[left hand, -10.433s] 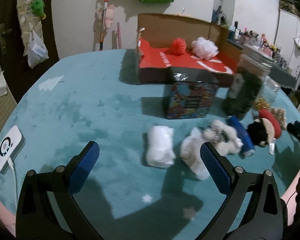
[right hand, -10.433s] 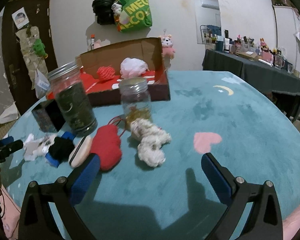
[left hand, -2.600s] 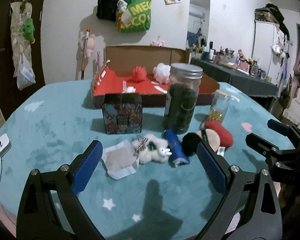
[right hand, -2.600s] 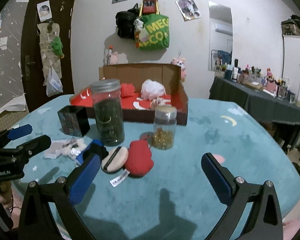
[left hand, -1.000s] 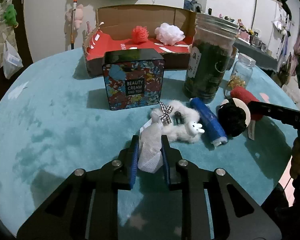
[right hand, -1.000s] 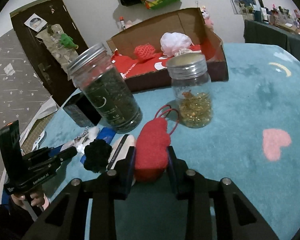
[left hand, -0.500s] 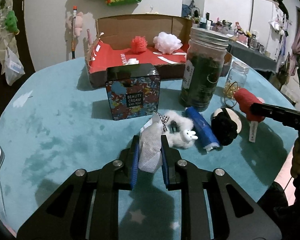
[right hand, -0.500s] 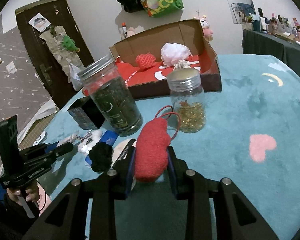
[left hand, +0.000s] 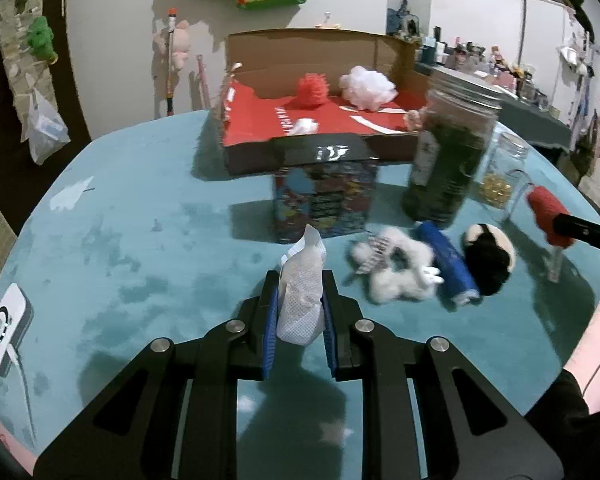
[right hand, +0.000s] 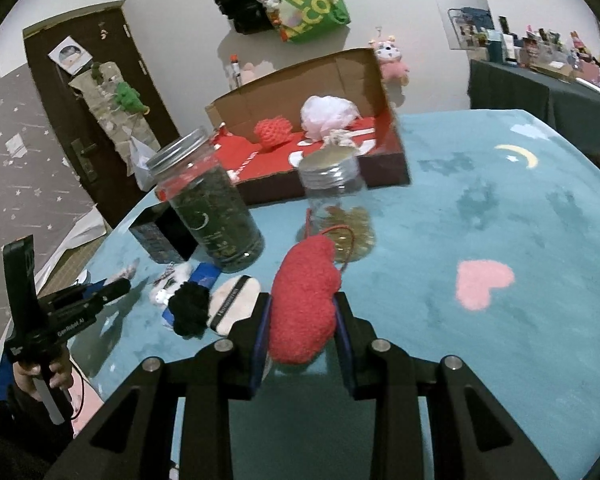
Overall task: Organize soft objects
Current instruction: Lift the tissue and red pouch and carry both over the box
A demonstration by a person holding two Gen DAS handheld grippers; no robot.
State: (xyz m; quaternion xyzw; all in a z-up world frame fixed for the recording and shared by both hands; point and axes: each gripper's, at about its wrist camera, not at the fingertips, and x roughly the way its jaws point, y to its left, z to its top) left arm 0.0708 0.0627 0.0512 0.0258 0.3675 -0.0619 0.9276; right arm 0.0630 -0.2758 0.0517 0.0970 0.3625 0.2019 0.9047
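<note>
My left gripper (left hand: pixel 299 306) is shut on a white mesh pouch (left hand: pixel 301 295), held above the teal table. My right gripper (right hand: pixel 302 316) is shut on a red fuzzy plush (right hand: pixel 305 302) with a red cord loop; the same plush (left hand: pixel 547 213) shows at the right of the left wrist view. On the table lie a white furry toy (left hand: pixel 396 275), a blue roll (left hand: pixel 447 258) and a black-and-cream puff (left hand: pixel 487 254). An open cardboard box (left hand: pixel 320 124) with a red floor holds a red pom (left hand: pixel 312 86) and a white pom (left hand: pixel 366 87).
A patterned tin (left hand: pixel 324 196), a tall jar of dark contents (left hand: pixel 448 164) and a small jar of gold bits (right hand: pixel 336 208) stand between the soft things and the box. A white device (left hand: pixel 4 326) lies at the table's left edge. A person's hand (right hand: pixel 40 372) holds the left gripper.
Both grippers have lifted slightly with their loads. The pouch and the red plush now hang higher over the table, and the box sits more centred in both views.
</note>
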